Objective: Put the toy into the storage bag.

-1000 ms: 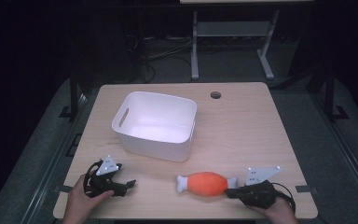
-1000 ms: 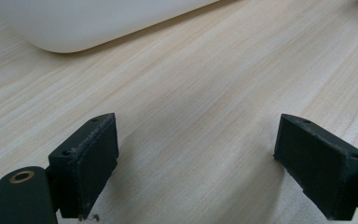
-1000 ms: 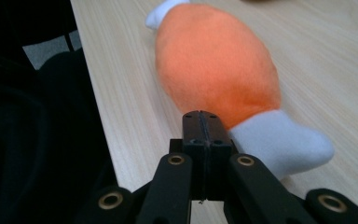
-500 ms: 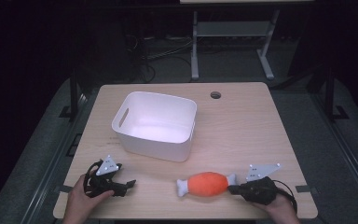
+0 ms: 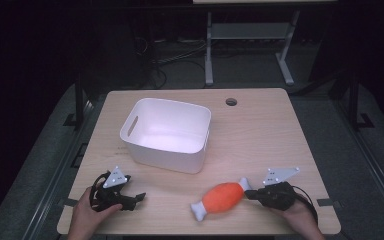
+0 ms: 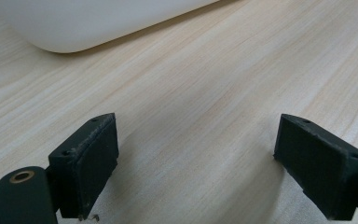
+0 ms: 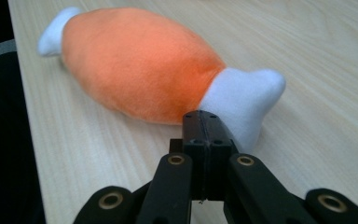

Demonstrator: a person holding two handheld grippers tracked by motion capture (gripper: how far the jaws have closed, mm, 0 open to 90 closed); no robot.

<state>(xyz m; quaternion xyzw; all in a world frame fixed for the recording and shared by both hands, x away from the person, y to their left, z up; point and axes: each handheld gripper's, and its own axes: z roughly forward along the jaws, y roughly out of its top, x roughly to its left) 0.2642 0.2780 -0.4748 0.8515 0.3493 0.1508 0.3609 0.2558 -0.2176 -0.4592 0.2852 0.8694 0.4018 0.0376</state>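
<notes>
My right tool (image 7: 208,126) is shut, pinching nothing, nose against the toy's (image 7: 140,63) white end by the table's near edge; I push slow; left tool (image 6: 205,158) open, empty

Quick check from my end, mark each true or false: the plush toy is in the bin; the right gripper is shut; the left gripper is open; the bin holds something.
1. The orange plush toy with white ends lies inside the white plastic bin. False: it lies on the wooden table.
2. The right gripper is shut. True; its tips meet at the toy's white end.
3. The left gripper is open. True.
4. The bin holds something. False: it looks empty.
</notes>
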